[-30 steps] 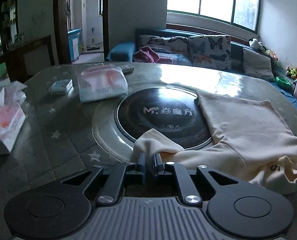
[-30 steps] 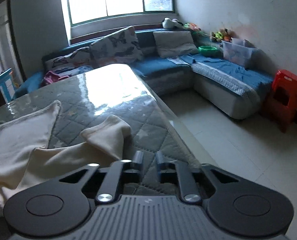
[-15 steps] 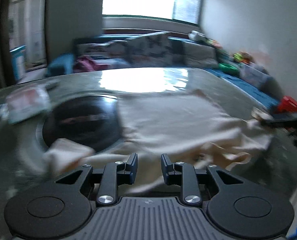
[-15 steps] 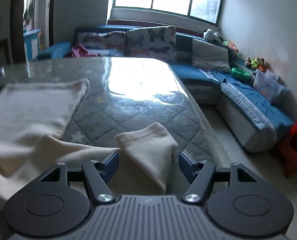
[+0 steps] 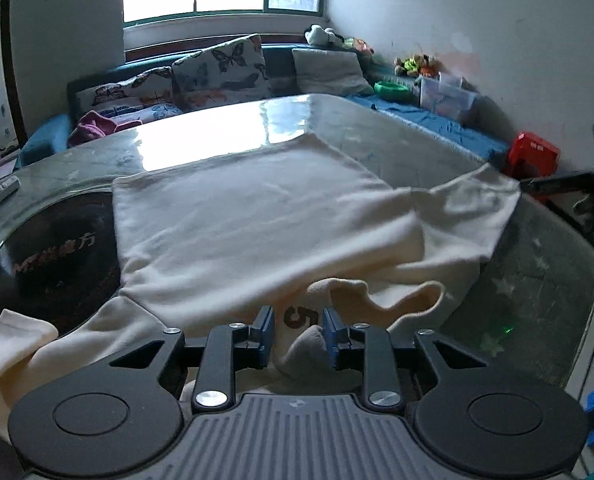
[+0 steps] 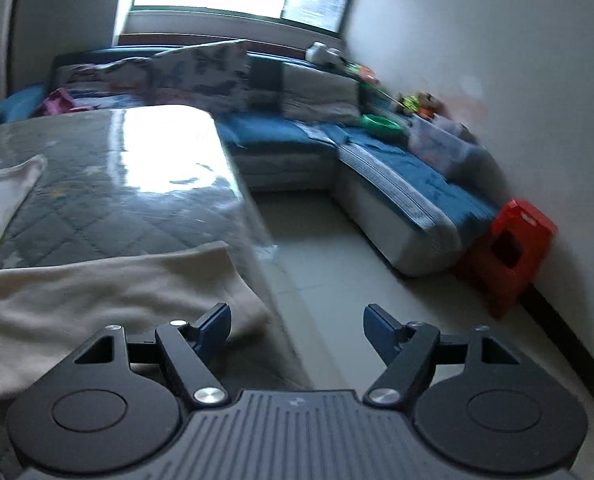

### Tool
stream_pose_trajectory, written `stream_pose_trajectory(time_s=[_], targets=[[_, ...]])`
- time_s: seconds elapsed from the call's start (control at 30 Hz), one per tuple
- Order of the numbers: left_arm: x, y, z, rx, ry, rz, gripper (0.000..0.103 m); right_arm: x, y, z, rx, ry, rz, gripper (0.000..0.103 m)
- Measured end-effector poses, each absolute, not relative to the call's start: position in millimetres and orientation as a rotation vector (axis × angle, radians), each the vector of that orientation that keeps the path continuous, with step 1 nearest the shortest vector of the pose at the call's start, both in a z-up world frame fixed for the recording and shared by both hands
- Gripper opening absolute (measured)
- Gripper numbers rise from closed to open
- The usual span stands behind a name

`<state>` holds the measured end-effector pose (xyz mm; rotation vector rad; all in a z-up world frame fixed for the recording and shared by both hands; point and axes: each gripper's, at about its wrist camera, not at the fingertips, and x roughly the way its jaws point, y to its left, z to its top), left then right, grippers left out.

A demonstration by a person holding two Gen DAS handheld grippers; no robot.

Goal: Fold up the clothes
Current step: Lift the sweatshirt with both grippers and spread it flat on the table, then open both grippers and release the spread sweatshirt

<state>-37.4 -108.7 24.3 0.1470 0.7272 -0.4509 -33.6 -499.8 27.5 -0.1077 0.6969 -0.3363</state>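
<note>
My left gripper [image 5: 299,328] hangs part-open over the cream garment [image 5: 257,216] spread ahead of its fingers, while my right gripper [image 6: 297,320] gapes wide, a sleeve [image 6: 109,280] beside its left finger.

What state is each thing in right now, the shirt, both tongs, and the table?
Cream shirt: spread on the table, unfolded, neck end rumpled, one sleeve at the table edge.
Left tongs: open, around a fabric bump.
Right tongs: wide open, holding nothing.
Table: partly covered by the shirt.
</note>
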Motion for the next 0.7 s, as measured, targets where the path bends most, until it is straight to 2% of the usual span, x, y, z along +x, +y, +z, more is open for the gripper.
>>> stream_pose_trajectory(time_s=[0.03, 0.07, 0.1, 0.33, 0.43, 0.5, 0.53, 0.67, 0.7], targets=[[-38, -110, 23, 0.151, 0.727, -0.453, 0.026, -37, -499, 30, -0.098, 0.691, -0.325, 0.075], [-39, -109, 23, 0.148, 0.73, -0.46, 0.016, -40, -497, 32, -0.088, 0.686, -0.315, 0.075], [-40, -109, 23, 0.146, 0.732, -0.464, 0.012, -44, -496, 35, -0.078, 0.68, -0.304, 0.076], [-56, -105, 35, 0.155, 0.69, -0.48, 0.008, -53, -457, 52, -0.068, 0.661, -0.115, 0.079], [-56, -110, 41, 0.18, 0.666, -0.489, 0.017, -53, -431, 58, -0.08, 0.657, -0.004, 0.08], [-54, -114, 42, 0.197, 0.649, -0.485, 0.037, -53, -414, 63, -0.088, 0.653, 0.071, 0.08], [-53, -116, 42, 0.204, 0.648, -0.489, 0.041, -53, -406, 65, -0.092, 0.652, 0.108, 0.08], [-48, -125, 36, 0.244, 0.643, -0.504, 0.043, -53, -372, 75, -0.108, 0.642, 0.257, 0.08], [-45, -126, 32, 0.25, 0.65, -0.499, 0.038, -53, -363, 77, -0.112, 0.64, 0.294, 0.08]])
